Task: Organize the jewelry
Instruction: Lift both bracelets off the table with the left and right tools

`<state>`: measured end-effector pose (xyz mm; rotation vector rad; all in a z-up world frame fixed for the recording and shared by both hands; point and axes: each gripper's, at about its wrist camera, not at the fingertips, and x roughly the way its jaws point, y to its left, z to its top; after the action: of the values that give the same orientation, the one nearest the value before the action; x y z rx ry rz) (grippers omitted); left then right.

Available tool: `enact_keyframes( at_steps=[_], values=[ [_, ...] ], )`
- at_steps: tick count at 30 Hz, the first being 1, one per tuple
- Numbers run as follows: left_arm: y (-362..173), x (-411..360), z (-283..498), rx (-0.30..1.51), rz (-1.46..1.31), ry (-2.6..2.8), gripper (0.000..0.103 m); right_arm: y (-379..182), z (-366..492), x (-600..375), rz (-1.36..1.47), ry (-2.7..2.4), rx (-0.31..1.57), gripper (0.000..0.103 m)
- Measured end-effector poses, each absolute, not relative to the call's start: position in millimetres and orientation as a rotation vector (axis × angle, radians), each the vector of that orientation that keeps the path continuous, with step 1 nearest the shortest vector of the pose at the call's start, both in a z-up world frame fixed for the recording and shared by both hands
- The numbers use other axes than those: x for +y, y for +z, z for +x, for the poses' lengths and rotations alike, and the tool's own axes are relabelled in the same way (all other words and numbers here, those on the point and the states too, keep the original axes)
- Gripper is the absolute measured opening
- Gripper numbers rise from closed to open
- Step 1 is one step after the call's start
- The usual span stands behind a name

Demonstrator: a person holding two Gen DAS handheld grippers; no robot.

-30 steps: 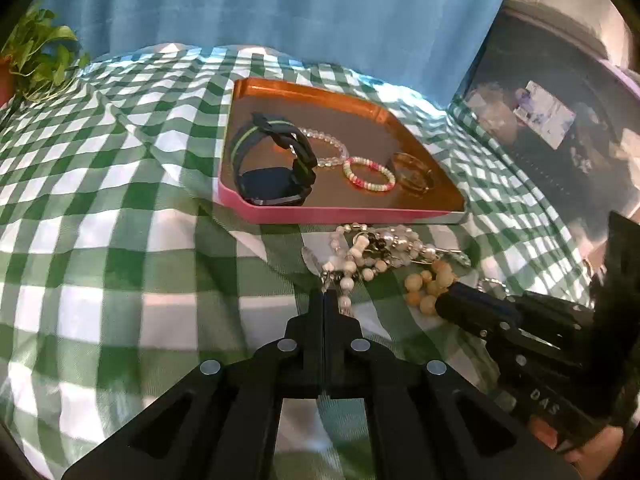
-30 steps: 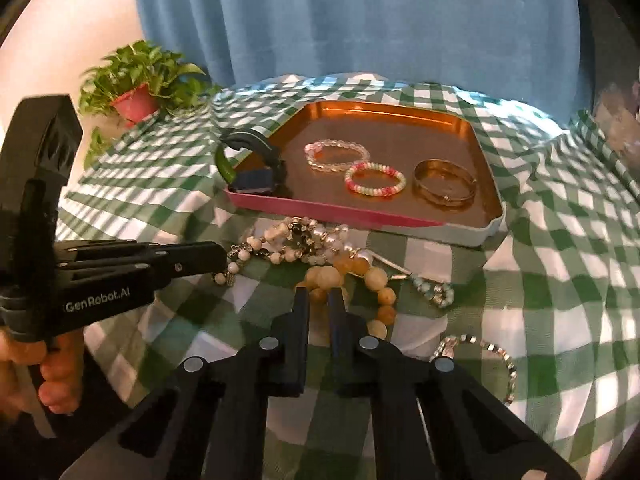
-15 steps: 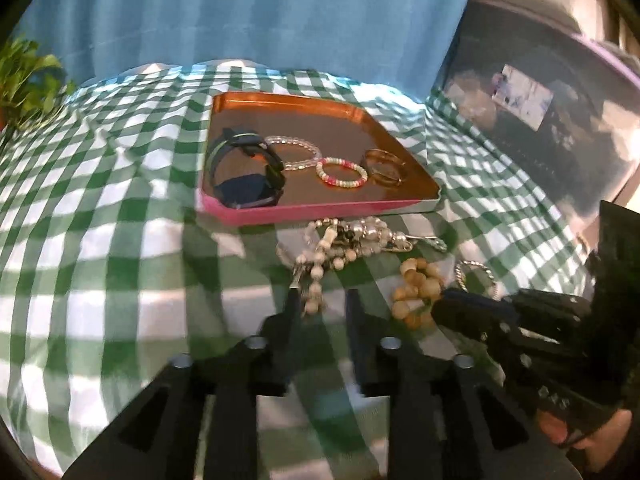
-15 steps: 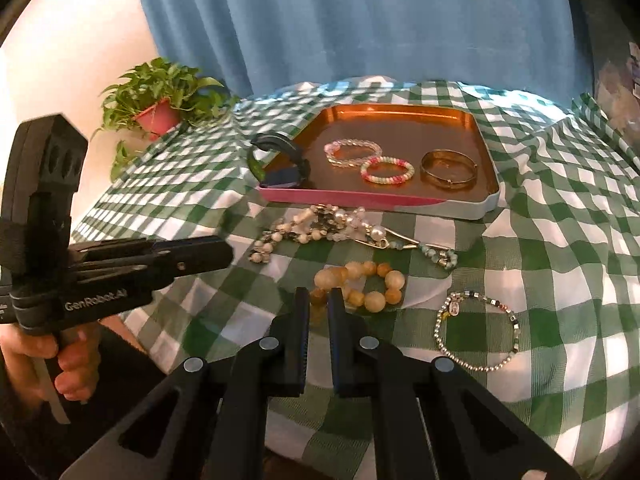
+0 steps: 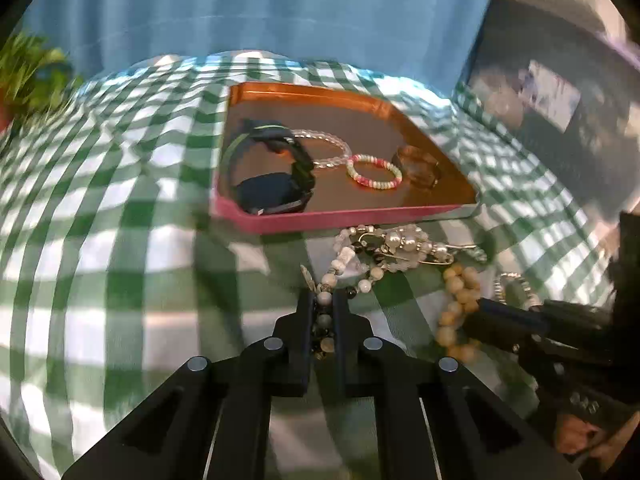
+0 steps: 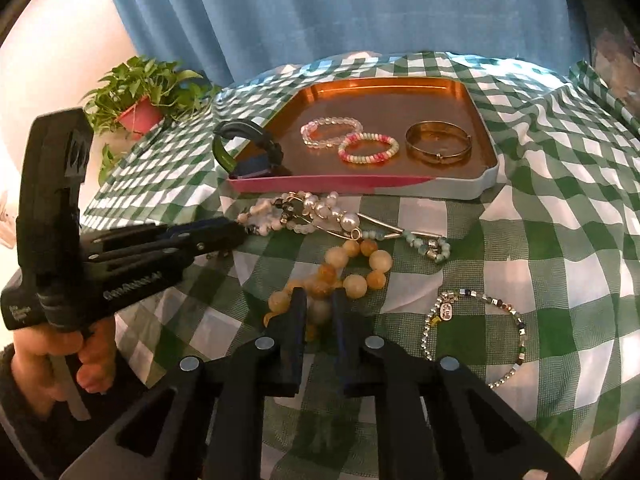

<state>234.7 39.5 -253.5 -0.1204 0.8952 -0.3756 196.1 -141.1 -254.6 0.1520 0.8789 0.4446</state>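
Both grippers are down among the loose pieces on the checked cloth (image 6: 540,216), just in front of the tray (image 6: 486,176). The left gripper (image 5: 323,304) is closing its jaws on the near end of the white bead strand (image 5: 384,248), with beads visibly between its fingers. The right gripper (image 6: 318,304) has its jaws opening a touch, yet amber beads of the yellow bead bracelet (image 6: 352,268) sit pinched between them.

The risk here looks like a tangle. The white bead strand lies knotted with a long pin and a blue-green beaded piece (image 6: 424,240), and a lift of that one end may drag the whole cluster along, or snag it on the tray's near wall. The yellow bead bracelet lies touching that cluster too, so the two grippers pulling apart could strain it. The right grip seems to hold only a bead or two, and round beads may roll out.

The silver chain bracelet (image 6: 476,332) lies untouched on the right. In the tray sit a watch (image 5: 272,172), a clear bracelet (image 6: 330,132), a pink bracelet (image 6: 368,148) and a gold bangle (image 6: 438,144).

Both grippers tilt steeply down toward the cloth, the left one reaching in from the left, a hand (image 6: 60,356) wrapped around its handle
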Motion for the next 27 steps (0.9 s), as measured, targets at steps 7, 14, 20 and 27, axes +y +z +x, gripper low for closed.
enact_keyframes(
  at_steps=[7,14,20,27],
  values=[
    [-258,53,208,0.947,-0.162,-0.364,0.009,-254,164,-141,0.158,0.470,0.884,0.011],
    [-258,52,214,0.956,-0.159,-0.345,0.013,-253,174,-137,0.112,0.421,0.877,0.014],
    [-257,39,227,0.958,-0.068,-0.392,0.014,-258,182,-139,0.130,0.431,0.897,0.015],
    [-239,31,220,0.883,-0.040,-0.468,0.008,-247,179,-139,0.097,0.419,0.829,0.010]
  ],
)
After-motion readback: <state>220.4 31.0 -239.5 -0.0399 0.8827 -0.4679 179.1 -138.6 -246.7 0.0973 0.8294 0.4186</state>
